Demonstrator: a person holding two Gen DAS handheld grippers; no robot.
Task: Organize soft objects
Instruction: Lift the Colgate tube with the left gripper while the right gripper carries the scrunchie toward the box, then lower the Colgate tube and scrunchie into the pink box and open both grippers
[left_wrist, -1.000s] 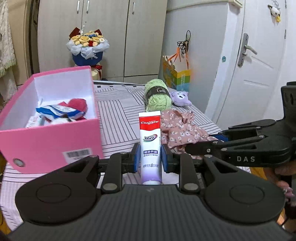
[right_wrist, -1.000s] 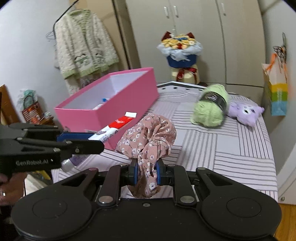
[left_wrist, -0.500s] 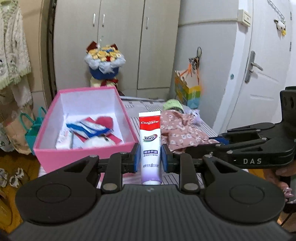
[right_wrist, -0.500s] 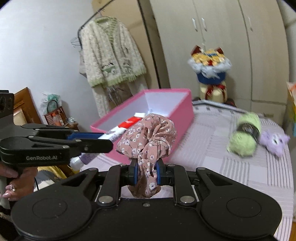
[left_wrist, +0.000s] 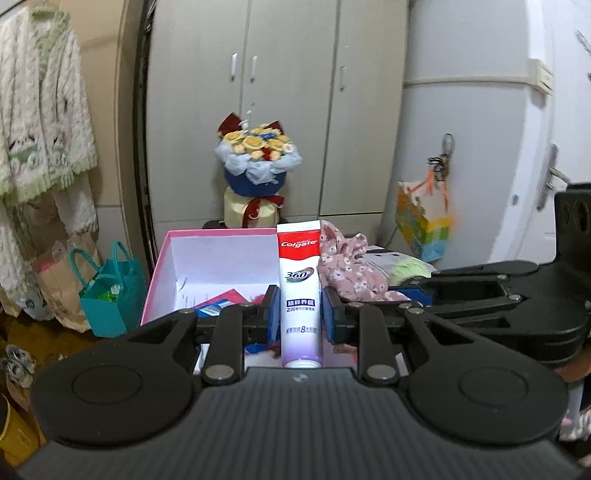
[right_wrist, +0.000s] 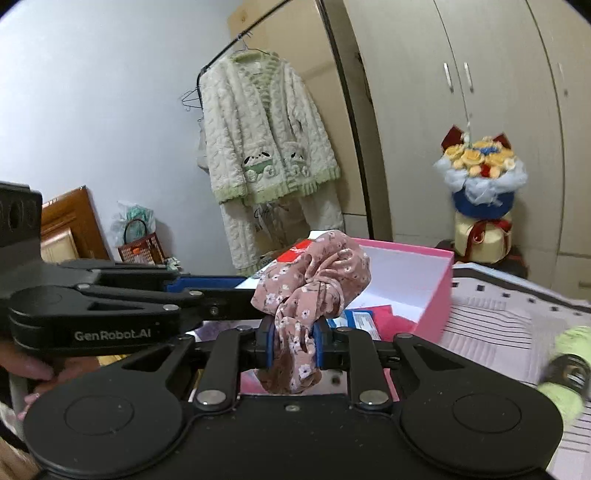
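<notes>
My left gripper (left_wrist: 299, 317) is shut on an upright Colgate toothpaste tube (left_wrist: 298, 280), held over the near end of the open pink box (left_wrist: 218, 258). My right gripper (right_wrist: 294, 343) is shut on a pink floral scrunchie (right_wrist: 314, 273) and holds it beside the left gripper, just before the pink box (right_wrist: 436, 295). The scrunchie also shows in the left wrist view (left_wrist: 347, 266). The box holds several packets (left_wrist: 218, 302). The tube's red end (right_wrist: 295, 251) peeks out behind the scrunchie.
A green yarn ball (right_wrist: 565, 369) lies on the striped bed cover (right_wrist: 498, 325) to the right. A flower bouquet (left_wrist: 256, 162) stands behind the box by the wardrobe. Bags (left_wrist: 107, 288) sit on the floor to the left. A cardigan (right_wrist: 258, 129) hangs on a rack.
Both grippers have swung left and forward toward the pink box, which now lies straight ahead and close. The yarn ball and purple plush have slid off to the right.
</notes>
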